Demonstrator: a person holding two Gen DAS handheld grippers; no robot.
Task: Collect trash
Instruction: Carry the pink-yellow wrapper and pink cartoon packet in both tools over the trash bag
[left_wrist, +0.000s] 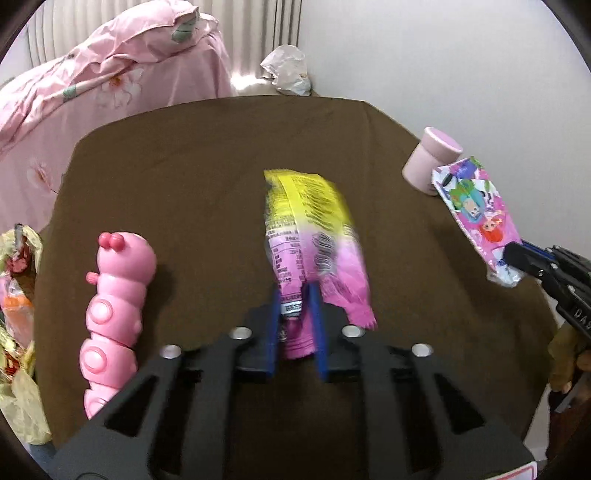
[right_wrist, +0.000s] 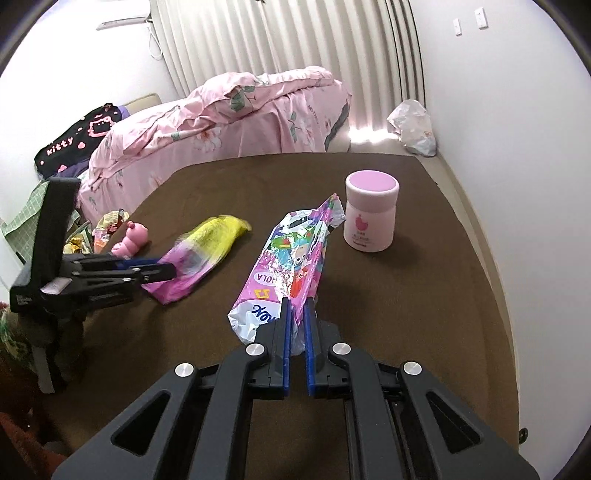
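Pickup is the step in hand: the left claw (left_wrist: 298, 295) is clamped on the yellow-and-pink wrapper (left_wrist: 314, 236), the right claw (right_wrist: 297, 314) on the cartoon wrapper (right_wrist: 291, 258). Each wrapper juts ahead of its claw over the brown surface (right_wrist: 424, 295). Next, probably carry both to a trash spot without loosening either grip.

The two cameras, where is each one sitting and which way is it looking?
Left wrist: sits on the left gripper, looks down at the brown table; it pinches a yellow-and-pink wrapper, beside a pink caterpillar toy.
Right wrist: sits on the right gripper, looks across the table toward the bed; it pinches a cartoon wrapper.
Shared: both wrappers, the toy, the pink jar, and each other's gripper.
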